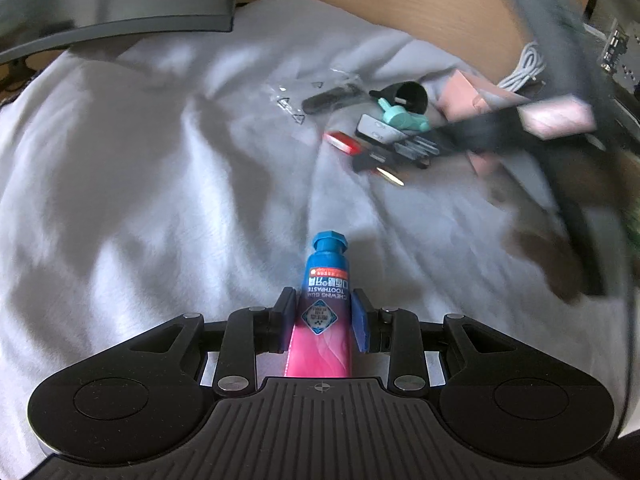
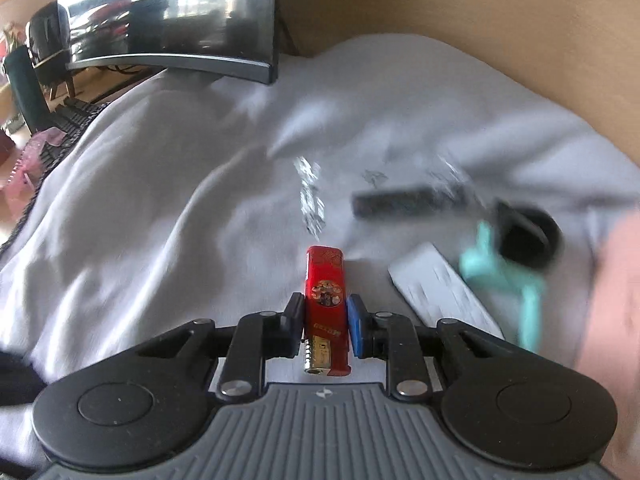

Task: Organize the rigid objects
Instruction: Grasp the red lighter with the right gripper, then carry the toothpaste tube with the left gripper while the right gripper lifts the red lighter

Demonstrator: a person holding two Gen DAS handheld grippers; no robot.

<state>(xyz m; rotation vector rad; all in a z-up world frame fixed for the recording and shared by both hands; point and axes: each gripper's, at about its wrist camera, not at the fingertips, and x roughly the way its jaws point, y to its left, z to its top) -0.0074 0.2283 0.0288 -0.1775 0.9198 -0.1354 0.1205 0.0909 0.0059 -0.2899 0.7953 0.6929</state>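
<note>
The left gripper (image 1: pixel 324 312) clamps the toothpaste tube (image 1: pixel 326 280), cap pointing far, and the right gripper (image 2: pixel 324 316) clamps the red lighter (image 2: pixel 325 300) lengthwise, nearer the cluttered pile (image 1: pixel 384 128) at far right.

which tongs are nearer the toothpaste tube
Left. The left tongs are shut on the toothpaste tube; the right tongs hold a red lighter, off to the side.

Your left gripper (image 1: pixel 323 314) has a black ribbed body, two round black side housings, black linkage arms with silver screws, and blue-padded fingers (image 1: pixel 361 322). Your right gripper (image 2: pixel 325 320) matches it, though its ribbed body looks grey, with a small cross mark.
</note>
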